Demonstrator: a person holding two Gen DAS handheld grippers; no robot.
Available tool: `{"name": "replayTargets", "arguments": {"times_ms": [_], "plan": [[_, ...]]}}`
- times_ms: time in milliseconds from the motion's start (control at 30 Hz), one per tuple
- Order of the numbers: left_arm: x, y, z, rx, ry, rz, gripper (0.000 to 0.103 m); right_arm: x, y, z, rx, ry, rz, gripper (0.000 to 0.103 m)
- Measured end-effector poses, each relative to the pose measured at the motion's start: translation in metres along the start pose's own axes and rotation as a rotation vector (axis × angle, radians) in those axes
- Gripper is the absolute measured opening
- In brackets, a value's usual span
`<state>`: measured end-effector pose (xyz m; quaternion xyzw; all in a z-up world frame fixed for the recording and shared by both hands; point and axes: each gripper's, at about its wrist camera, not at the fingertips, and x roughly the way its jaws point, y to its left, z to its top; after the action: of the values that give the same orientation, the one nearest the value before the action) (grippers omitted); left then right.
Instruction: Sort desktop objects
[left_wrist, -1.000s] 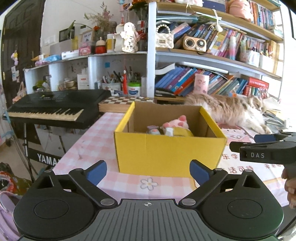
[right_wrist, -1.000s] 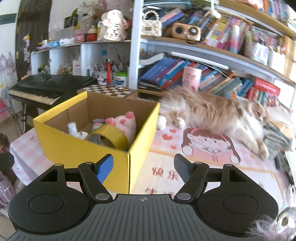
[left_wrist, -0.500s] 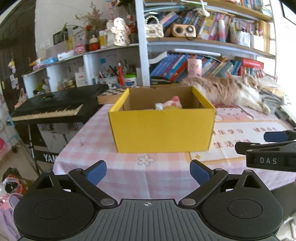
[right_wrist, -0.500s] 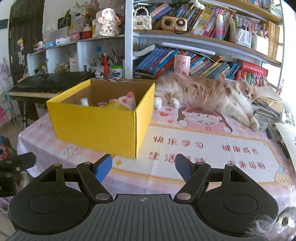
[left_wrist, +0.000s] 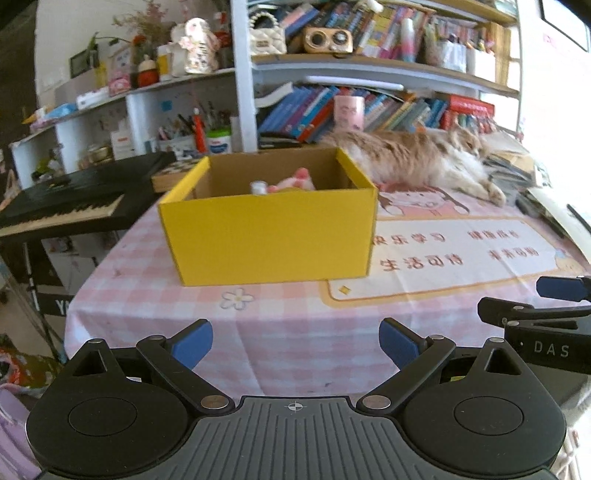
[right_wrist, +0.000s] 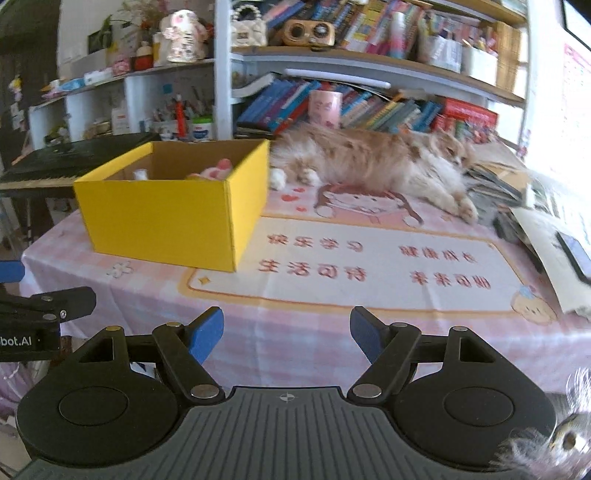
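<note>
A yellow cardboard box (left_wrist: 269, 236) stands on the pink checked tablecloth (left_wrist: 295, 339); it also shows in the right wrist view (right_wrist: 159, 218). Inside it a pink plush toy (left_wrist: 295, 181) and a small white bottle (left_wrist: 258, 186) stick up above the rim. My left gripper (left_wrist: 295, 341) is open and empty, held off the table's near edge in front of the box. My right gripper (right_wrist: 286, 332) is open and empty, beside the left one, to the right of the box. Each gripper shows at the edge of the other's view.
A long-haired cat (right_wrist: 369, 162) lies on the table behind and right of the box. Papers and books (right_wrist: 546, 221) pile at the table's right edge. A black keyboard (left_wrist: 62, 199) stands left of the table. Full bookshelves (left_wrist: 369, 92) line the back.
Both grippers have pulled back and lowered away from the box, which now looks smaller and farther. Both stay open and empty. The cat has not moved.
</note>
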<state>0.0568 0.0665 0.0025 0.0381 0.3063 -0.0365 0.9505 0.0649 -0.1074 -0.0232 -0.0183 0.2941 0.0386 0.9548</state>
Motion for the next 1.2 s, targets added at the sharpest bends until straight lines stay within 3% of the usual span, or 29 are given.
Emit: {"name": "replayTargets", "arguments": {"times_ms": [500, 1200], "plan": [[0.010, -0.027, 0.001, 0.047, 0.045, -0.037, 0.099, -0.001, -0.030, -0.011, 0.052, 0.058, -0.045, 0.078], [0.015, -0.029, -0.002, 0.041, 0.097, -0.060, 0.101, 0.000, -0.037, -0.018, 0.062, 0.096, -0.062, 0.083]]}}
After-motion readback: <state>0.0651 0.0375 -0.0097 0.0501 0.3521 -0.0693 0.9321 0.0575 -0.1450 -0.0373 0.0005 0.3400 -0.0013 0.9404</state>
